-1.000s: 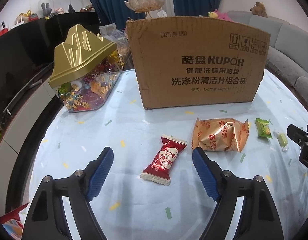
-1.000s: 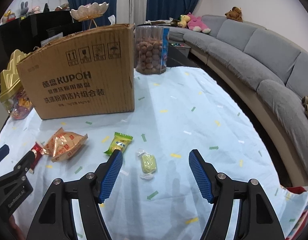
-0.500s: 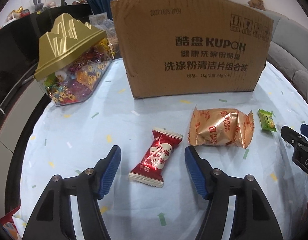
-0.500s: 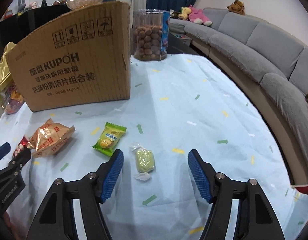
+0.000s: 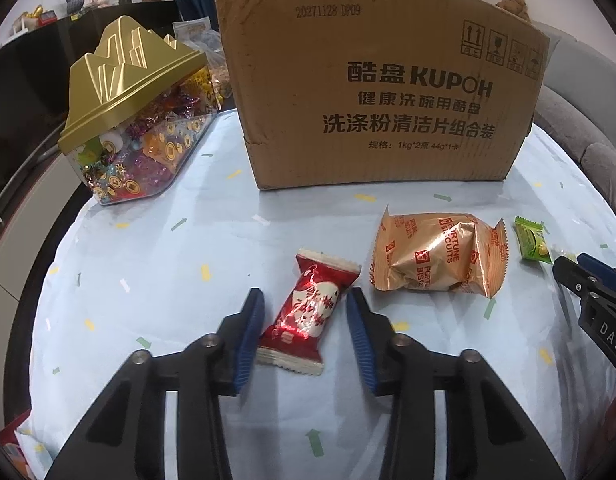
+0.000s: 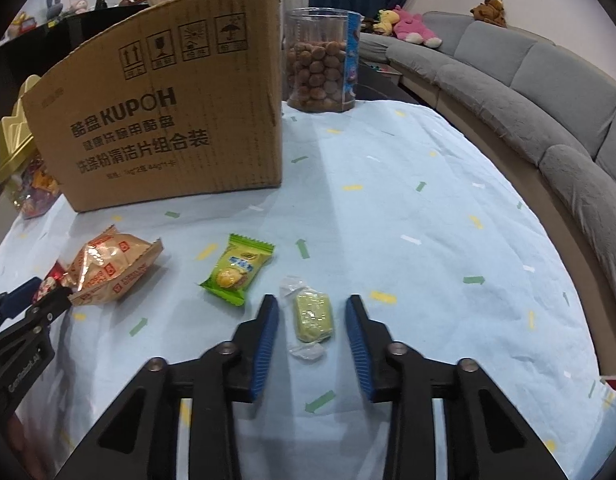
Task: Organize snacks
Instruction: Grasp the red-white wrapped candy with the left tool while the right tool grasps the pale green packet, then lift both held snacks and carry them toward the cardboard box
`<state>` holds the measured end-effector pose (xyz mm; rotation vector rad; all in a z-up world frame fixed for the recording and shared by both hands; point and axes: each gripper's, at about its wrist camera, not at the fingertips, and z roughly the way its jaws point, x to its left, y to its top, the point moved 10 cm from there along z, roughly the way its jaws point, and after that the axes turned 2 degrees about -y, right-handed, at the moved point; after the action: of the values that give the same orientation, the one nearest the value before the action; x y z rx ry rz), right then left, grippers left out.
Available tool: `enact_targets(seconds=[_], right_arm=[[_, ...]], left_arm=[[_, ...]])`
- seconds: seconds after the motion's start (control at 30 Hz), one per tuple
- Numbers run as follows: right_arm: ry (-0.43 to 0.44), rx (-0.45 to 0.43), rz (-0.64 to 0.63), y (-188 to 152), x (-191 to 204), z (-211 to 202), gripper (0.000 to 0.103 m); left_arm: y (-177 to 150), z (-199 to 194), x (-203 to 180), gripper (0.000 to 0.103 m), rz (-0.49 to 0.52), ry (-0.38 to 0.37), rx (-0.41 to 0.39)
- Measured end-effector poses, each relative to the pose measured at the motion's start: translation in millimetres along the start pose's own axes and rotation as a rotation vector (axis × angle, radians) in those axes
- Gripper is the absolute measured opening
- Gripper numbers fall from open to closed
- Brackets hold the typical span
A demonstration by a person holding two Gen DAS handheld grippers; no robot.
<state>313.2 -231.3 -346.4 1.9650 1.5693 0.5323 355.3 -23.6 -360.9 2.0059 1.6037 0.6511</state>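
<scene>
A red wrapped candy (image 5: 308, 312) lies on the light blue tablecloth between the open fingers of my left gripper (image 5: 306, 308), which touch neither side. A pale green clear-wrapped candy (image 6: 311, 317) lies between the open fingers of my right gripper (image 6: 311, 312). A golden fortune-biscuit pack (image 5: 435, 258) lies right of the red candy; it also shows in the right wrist view (image 6: 108, 270). A bright green sachet (image 6: 238, 268) lies left of the pale candy and shows in the left wrist view (image 5: 531, 238).
A large KUPOH cardboard box (image 5: 379, 88) stands behind the snacks. A gold-lidded clear candy box (image 5: 136, 120) stands at the back left. A clear jar of brown balls (image 6: 319, 60) stands right of the box. A grey sofa (image 6: 547, 92) curves around the table's right side.
Both grippers have moved forward and down over the table and narrowed. The red candy now lies between the left fingers, the pale green candy between the right fingers.
</scene>
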Motion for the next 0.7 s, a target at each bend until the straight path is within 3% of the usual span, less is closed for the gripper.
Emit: enact_targets(seconds=[0.07, 0.13, 0.7], right_arm=[[0.009, -0.001, -0.004, -0.2, 1.9, -0.7, 0.020], [0.013, -0.002, -0.003, -0.7, 3.1, -2.1, 0.020], [0.033, -0.002, -0.002, 9.1, -1.5, -10.5, 0.020]], left_arm=[[0.4, -0.1, 0.3, 0.031, -0.001, -0.002, 0.001], [0.1, -0.5, -0.5, 0.026, 0.002, -0.003, 0.001], [3.4, -17.8, -2.0, 0.025, -0.008, 0.018, -0.016]])
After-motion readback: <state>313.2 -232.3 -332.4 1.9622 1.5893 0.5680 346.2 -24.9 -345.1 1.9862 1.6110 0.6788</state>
